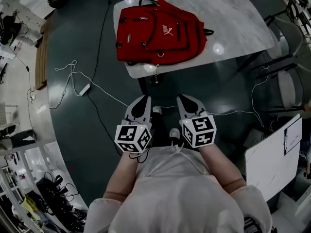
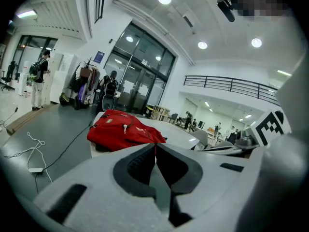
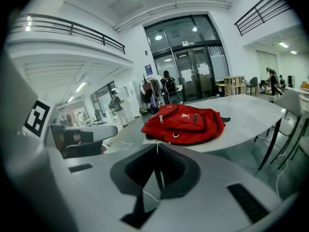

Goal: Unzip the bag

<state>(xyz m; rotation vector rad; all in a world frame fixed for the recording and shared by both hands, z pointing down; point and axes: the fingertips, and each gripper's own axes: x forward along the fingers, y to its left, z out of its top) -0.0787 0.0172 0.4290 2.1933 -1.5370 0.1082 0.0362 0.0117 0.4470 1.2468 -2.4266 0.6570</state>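
Observation:
A red backpack (image 1: 160, 33) lies flat on a white marble table (image 1: 233, 13), its zippers closed and a zipper pull (image 1: 156, 74) hanging over the near edge. My left gripper (image 1: 145, 98) and right gripper (image 1: 181, 97) are side by side over the dark floor, well short of the table and pointing toward it. Both are shut with nothing between their jaws. In the left gripper view the backpack (image 2: 123, 129) lies ahead beyond the shut gripper (image 2: 155, 147). The right gripper view shows the backpack (image 3: 186, 122) ahead past the shut gripper (image 3: 157, 147).
A white cable and power strip (image 1: 83, 89) trail over the floor at the left, beside a black cable (image 1: 99, 47). Chairs (image 1: 286, 76) stand right of the table, and a white board (image 1: 272, 157) leans at the near right. Distant people (image 2: 37, 79) stand by the glass doors.

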